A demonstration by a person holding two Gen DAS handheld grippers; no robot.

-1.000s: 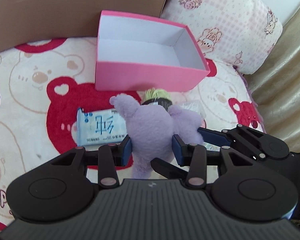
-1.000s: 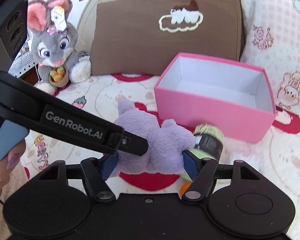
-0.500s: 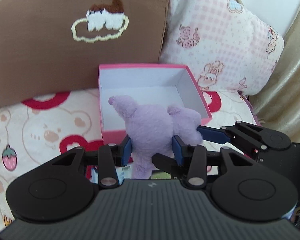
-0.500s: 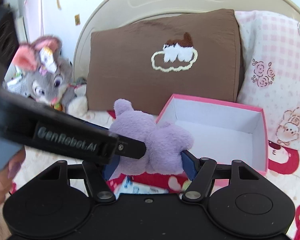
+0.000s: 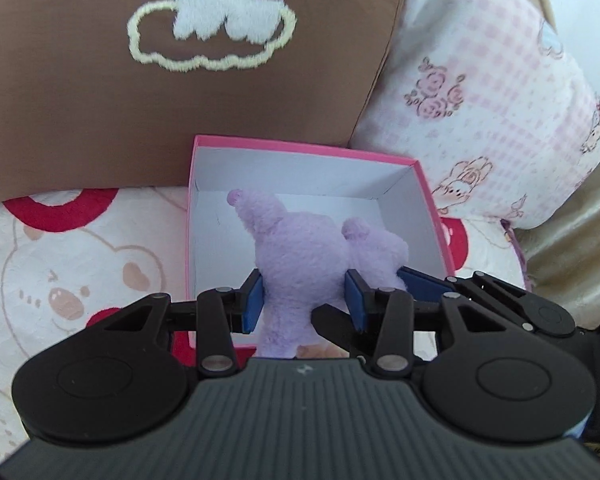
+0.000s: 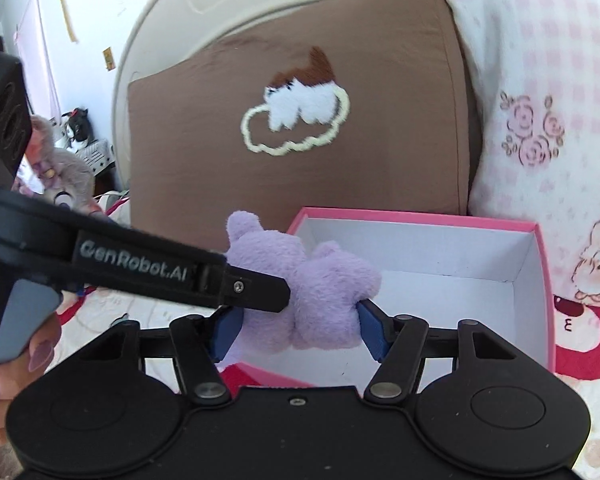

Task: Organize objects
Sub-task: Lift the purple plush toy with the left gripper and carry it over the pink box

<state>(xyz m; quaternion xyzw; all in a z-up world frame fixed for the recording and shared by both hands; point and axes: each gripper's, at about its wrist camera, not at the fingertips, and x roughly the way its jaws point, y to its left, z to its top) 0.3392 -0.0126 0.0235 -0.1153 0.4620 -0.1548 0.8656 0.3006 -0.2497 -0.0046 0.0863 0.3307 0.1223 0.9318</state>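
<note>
- Purple plush toy (image 5: 308,268), left wrist view: clamped between the blue pads of the left hand-held gripper (image 5: 304,300), hanging over the open pink box (image 5: 204,148), which sits at 12 o'clock against a brown pillow (image 5: 100,100).
- Right wrist view: right hand-held gripper (image 6: 300,326) grips the same plush toy (image 6: 324,292); its jaws have just been closing. Box (image 6: 420,216) lies at 1 o'clock; the left hand-held gripper's finger (image 6: 256,290) crosses from 9 o'clock.
</note>
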